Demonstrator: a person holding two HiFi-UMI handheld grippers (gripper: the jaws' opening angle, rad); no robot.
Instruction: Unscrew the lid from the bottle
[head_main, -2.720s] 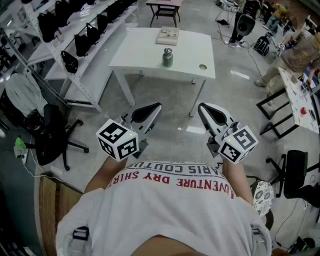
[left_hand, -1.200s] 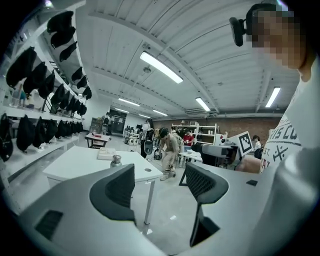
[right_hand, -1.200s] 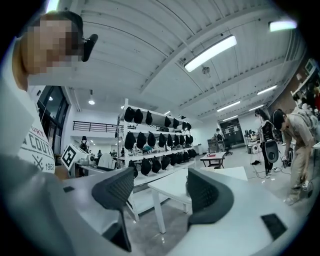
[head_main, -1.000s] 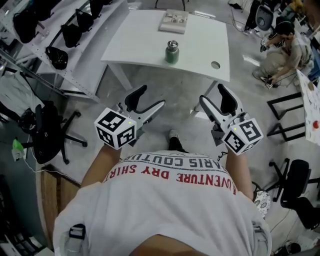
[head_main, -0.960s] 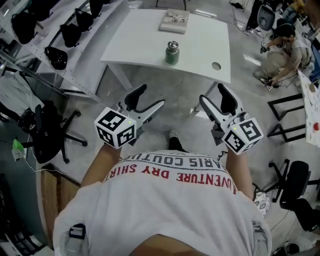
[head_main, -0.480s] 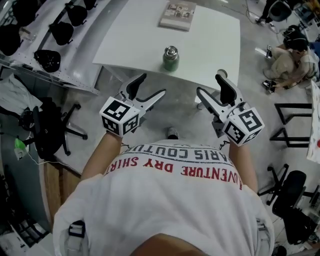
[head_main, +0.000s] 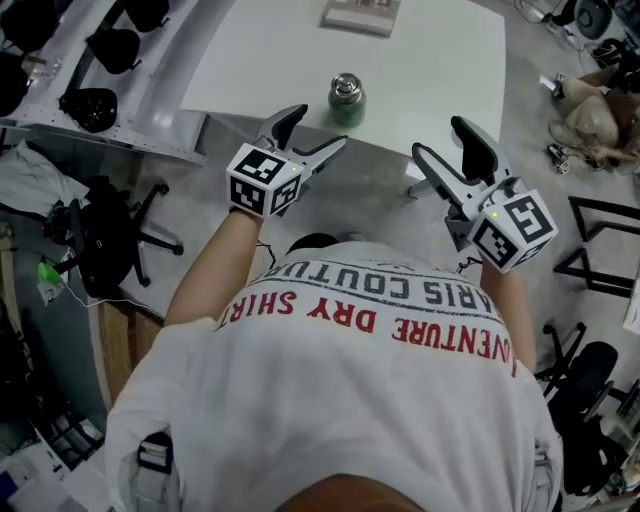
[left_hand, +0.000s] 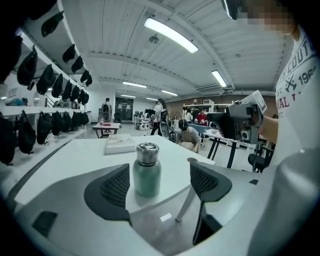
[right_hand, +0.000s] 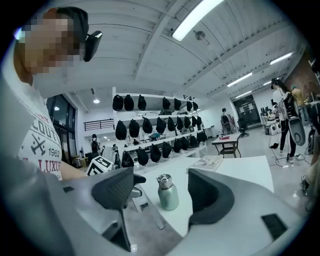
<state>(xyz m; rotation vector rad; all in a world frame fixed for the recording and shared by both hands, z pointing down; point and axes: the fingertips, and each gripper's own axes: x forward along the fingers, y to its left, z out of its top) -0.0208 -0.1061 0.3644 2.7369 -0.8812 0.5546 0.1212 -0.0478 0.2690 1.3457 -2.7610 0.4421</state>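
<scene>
A green bottle (head_main: 347, 100) with a silver screw lid (left_hand: 147, 152) stands upright near the front edge of the white table (head_main: 450, 60). My left gripper (head_main: 312, 135) hovers at that edge, just short of the bottle, its jaws opening wide with nothing between them. In the left gripper view the bottle (left_hand: 147, 172) shows ahead, framed by the two pads. My right gripper (head_main: 452, 152) is open and empty, to the right of the bottle and farther from it. From the right gripper view the bottle (right_hand: 168, 192) stands a short way off on the table.
A flat box (head_main: 360, 15) lies at the table's far side. Shelves with black bags (head_main: 100, 60) run along the left, and an office chair (head_main: 100, 240) stands below them. A person crouches on the floor at the right (head_main: 600, 100).
The person has walked up to the table, so the bottle is now close ahead. Both grippers moved forward to the table's front edge, and their jaws stand wider than at first.
</scene>
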